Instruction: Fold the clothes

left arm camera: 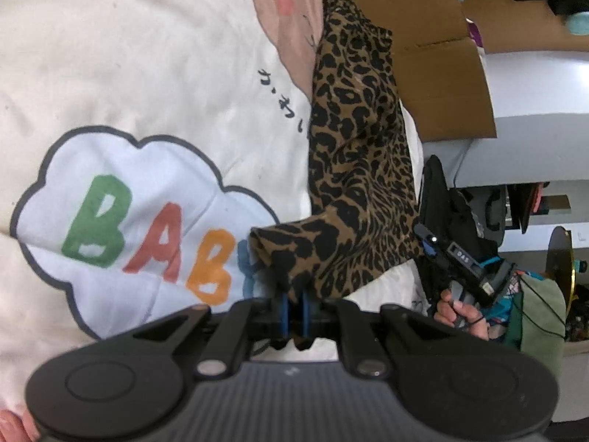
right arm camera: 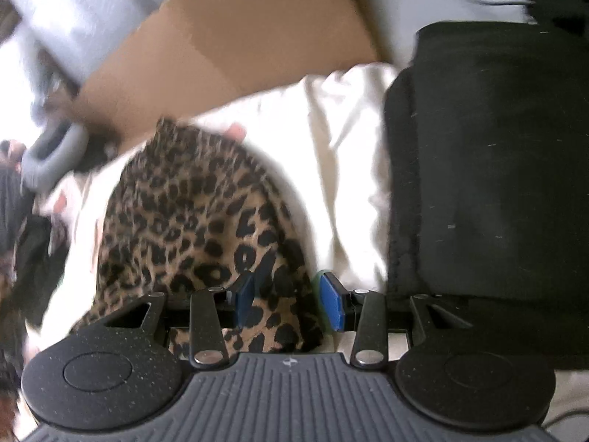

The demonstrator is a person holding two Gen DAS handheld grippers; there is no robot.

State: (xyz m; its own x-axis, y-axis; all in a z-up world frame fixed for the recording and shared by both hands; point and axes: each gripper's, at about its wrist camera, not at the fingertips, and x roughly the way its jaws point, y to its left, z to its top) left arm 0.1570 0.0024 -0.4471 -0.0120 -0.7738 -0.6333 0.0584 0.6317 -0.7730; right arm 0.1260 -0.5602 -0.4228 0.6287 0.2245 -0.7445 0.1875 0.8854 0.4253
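Observation:
A leopard-print garment (left arm camera: 357, 154) lies stretched over a cream blanket (left arm camera: 129, 55) printed with a "BABY" cloud (left arm camera: 140, 221). My left gripper (left arm camera: 294, 313) is shut on one end of the garment, its blue pads pinching the cloth. In the right wrist view the same garment (right arm camera: 191, 221) lies bunched on the cream blanket (right arm camera: 342, 154). My right gripper (right arm camera: 289, 300) is open, its blue pads (right arm camera: 331, 302) apart with the leopard cloth lying between them. The right gripper (left arm camera: 460, 261) and the hand that holds it also show in the left wrist view, at the right.
A cardboard box (left arm camera: 423, 37) stands beyond the blanket's far edge; it also shows in the right wrist view (right arm camera: 239, 29). A folded black garment (right arm camera: 486, 169) lies on the blanket to my right. A grey handle (right arm camera: 51, 154) sits at the left. Clutter (left arm camera: 533, 221) fills the room at right.

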